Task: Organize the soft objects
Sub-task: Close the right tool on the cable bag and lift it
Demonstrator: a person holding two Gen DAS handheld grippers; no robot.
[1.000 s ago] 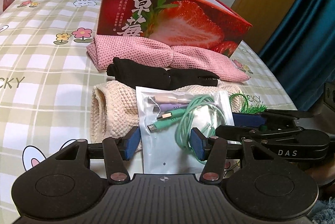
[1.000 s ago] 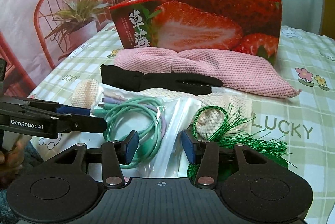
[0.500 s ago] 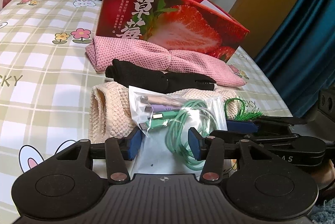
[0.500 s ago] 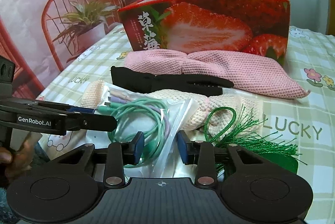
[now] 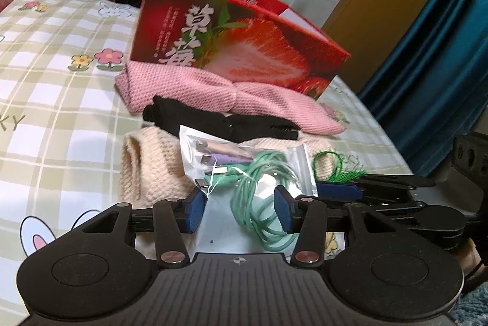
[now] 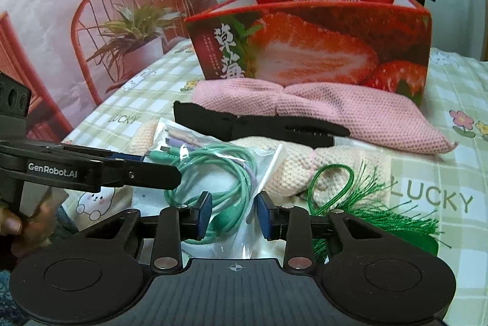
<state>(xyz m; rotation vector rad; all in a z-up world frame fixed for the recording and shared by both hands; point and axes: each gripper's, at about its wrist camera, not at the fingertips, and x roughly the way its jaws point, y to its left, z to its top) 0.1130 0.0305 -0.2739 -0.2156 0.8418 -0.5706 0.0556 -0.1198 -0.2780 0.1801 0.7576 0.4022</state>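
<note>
A clear plastic bag (image 5: 244,198) holding a coiled green cable and small plugs lies on a cream knitted cloth (image 5: 152,170). My left gripper (image 5: 239,208) has one pad at the bag's left edge and the other on the cable coil, squeezing the bag. From the other side my right gripper (image 6: 233,211) has its jaws closing on the same bag (image 6: 219,173), and the plastic buckles up against its pads. Behind lie a black glove (image 6: 259,127) and a pink knitted cloth (image 6: 350,112). A green tassel cord (image 6: 366,204) rests right of the bag.
A red strawberry-print box (image 6: 320,51) with an open top stands behind the cloths on the checked bedspread (image 5: 61,82). A hand (image 6: 18,228) holds the left gripper's grip. Blue curtains (image 5: 442,51) hang to the right, and an exercise bike stands behind the box.
Both grippers' jaws have narrowed onto the cable bag, the right ones more. The bag has crumpled and its right corner has lifted. Neither hand has shifted.
</note>
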